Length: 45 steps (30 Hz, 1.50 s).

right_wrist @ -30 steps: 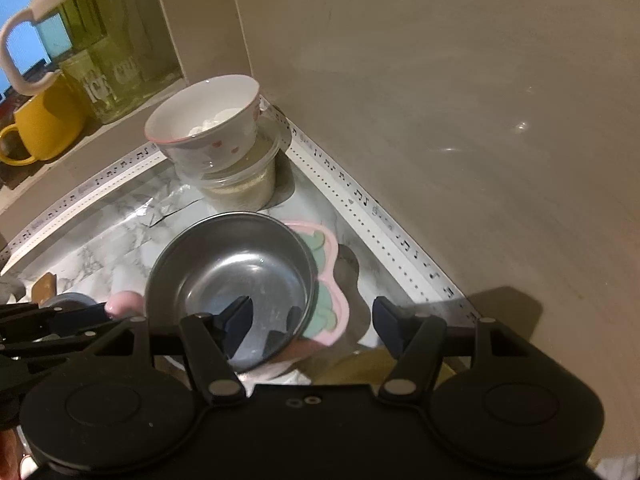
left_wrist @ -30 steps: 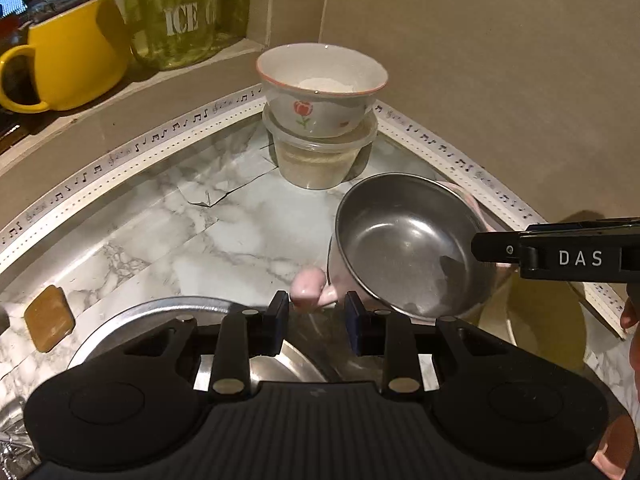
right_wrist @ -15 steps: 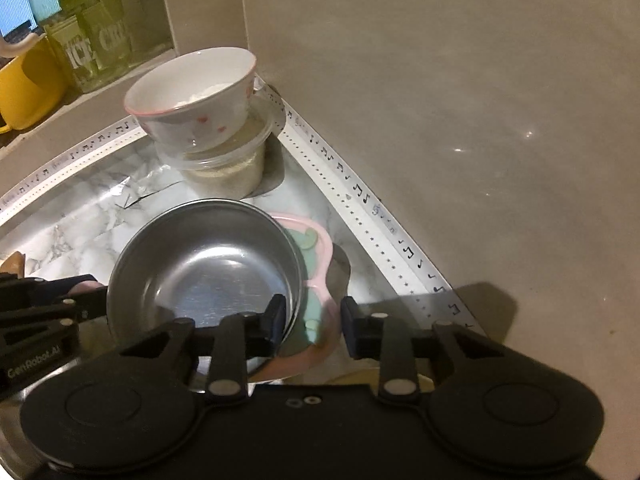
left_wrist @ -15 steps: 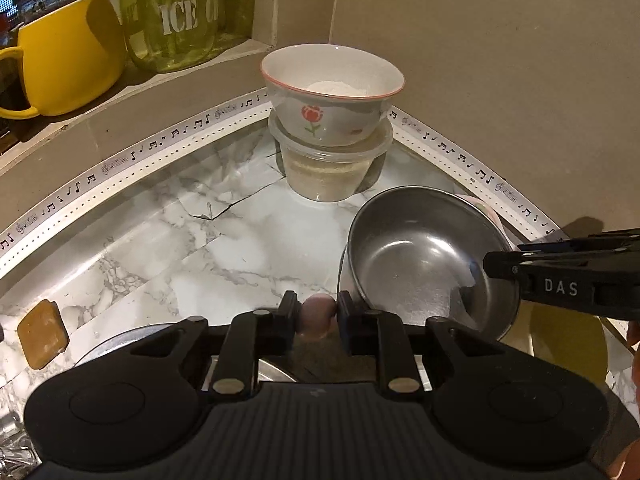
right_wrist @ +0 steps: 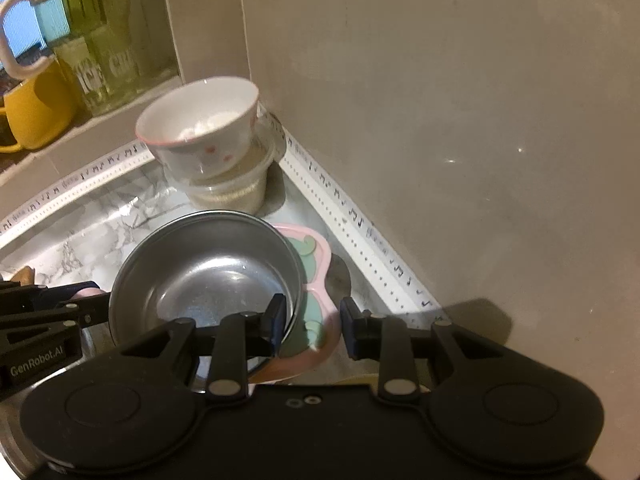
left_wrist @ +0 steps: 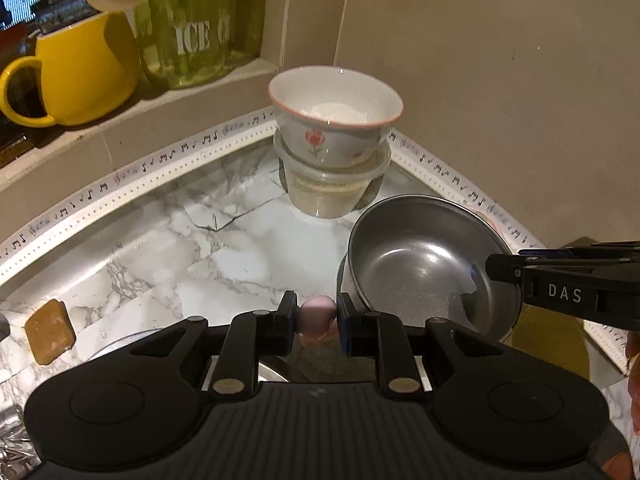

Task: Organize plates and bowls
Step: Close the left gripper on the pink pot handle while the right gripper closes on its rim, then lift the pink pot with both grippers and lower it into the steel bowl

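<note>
A steel bowl (left_wrist: 424,268) (right_wrist: 208,268) sits in a pink plate with green patches (right_wrist: 316,280), held above the marble counter. My left gripper (left_wrist: 317,316) is shut on a pink knob (left_wrist: 317,312) at the plate's near-left edge. My right gripper (right_wrist: 312,320) is shut across the steel bowl's rim and the plate's edge; it shows side-on in the left wrist view (left_wrist: 560,288). A white floral bowl (left_wrist: 334,114) (right_wrist: 200,128) sits on a clear plastic tub (left_wrist: 332,188) in the corner.
A yellow mug (left_wrist: 72,72) and a green glass jar (left_wrist: 192,28) stand on the back ledge. A brown square piece (left_wrist: 50,330) lies on the marble counter (left_wrist: 180,248) at left. The beige wall (right_wrist: 460,120) is close on the right. A steel rim (left_wrist: 120,344) shows below.
Both grippers closed: the left onto the pink knob, the right onto the bowl rim and plate edge. The bowl and plate shifted slightly toward the corner.
</note>
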### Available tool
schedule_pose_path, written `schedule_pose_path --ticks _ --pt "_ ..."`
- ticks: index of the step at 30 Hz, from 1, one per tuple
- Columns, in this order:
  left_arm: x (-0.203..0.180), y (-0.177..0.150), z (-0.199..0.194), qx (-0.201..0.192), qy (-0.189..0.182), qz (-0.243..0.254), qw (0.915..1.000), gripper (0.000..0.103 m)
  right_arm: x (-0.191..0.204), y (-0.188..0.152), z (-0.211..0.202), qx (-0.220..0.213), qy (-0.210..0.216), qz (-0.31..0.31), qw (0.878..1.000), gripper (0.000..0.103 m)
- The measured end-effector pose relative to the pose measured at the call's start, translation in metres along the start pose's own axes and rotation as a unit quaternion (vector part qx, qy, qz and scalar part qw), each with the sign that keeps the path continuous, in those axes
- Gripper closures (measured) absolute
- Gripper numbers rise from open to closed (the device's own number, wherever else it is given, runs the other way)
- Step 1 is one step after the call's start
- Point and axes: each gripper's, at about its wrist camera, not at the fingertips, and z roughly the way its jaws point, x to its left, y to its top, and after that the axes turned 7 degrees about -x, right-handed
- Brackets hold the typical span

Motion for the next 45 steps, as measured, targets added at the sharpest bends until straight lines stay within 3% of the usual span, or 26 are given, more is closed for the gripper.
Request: schedule_pose_path --ticks 11,26,34,45 --pt "0.005 0.008 -0.049 -0.009 -0.002 -0.006 0.9999 0.084 0.009 0.009 -0.038 -0.02 0.018 0.012 1.0 0.074" --pt "0.05 -0.018 -0.124 -0.032 0.042 0.003 0.9986 0.084 0.073 -0.006 -0.078 -0.036 0.062 -0.014 0.997 0.074" --pt "0.083 -0.041 -0.139 -0.026 0.061 -0.008 0.9978 0.084 0.111 -0.023 -0.078 -0.027 0.083 -0.029 0.996 0.074" --pt "0.1 -0.064 -0.138 -0.021 0.076 0.0 0.9969 0.084 0.134 -0.044 -0.066 -0.01 0.093 -0.047 0.995 0.074"
